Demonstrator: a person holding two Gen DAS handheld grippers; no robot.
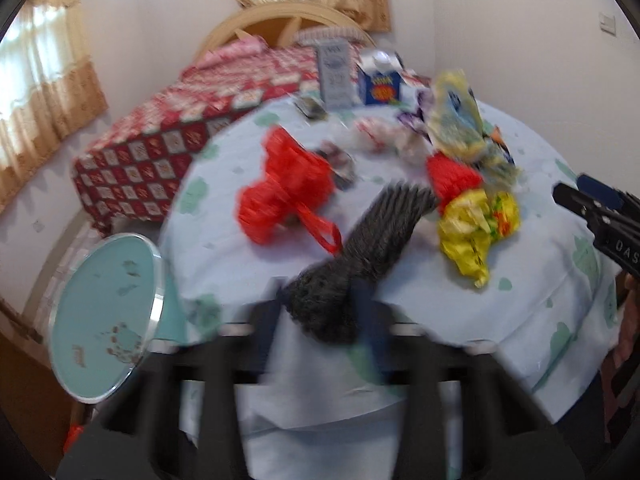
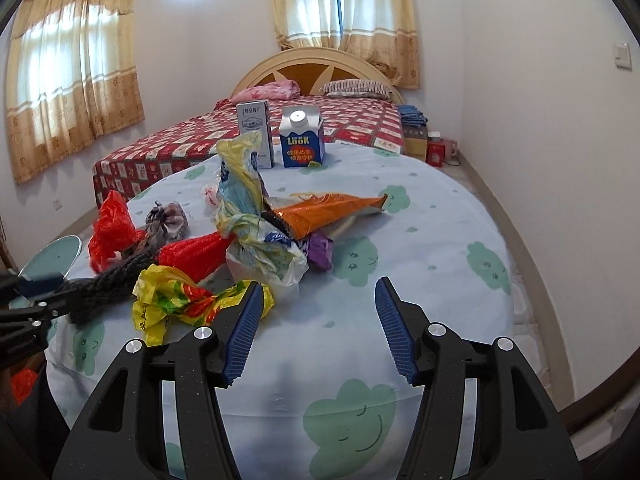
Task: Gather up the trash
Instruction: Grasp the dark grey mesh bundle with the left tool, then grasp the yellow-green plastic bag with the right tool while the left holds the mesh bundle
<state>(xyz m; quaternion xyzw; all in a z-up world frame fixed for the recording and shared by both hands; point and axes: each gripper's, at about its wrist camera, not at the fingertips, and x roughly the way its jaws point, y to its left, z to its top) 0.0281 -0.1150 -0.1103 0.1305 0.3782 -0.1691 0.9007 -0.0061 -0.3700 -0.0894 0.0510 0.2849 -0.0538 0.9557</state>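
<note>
On the round table [image 2: 440, 240], the left gripper [image 1: 320, 300] is clamped on the near end of a dark knitted piece [image 1: 360, 240]. Beside it, the yellow crumpled wrapper [image 2: 172, 300] touches the left finger of the right gripper [image 2: 316, 328], whose jaws stand apart and empty. Better to shift leftward so the wrapper sits squarely between the pads before closing.

This is a bedroom in a home. A bed [image 2: 256, 136] with a pillow [image 2: 356, 89] fills the middle. Curtains [image 2: 72, 80] hang upper left.

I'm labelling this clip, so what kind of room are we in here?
Most likely a home bedroom: a bed with a curved headboard, curtained windows, and a cloth-covered round table strewn with wrappers.
</note>
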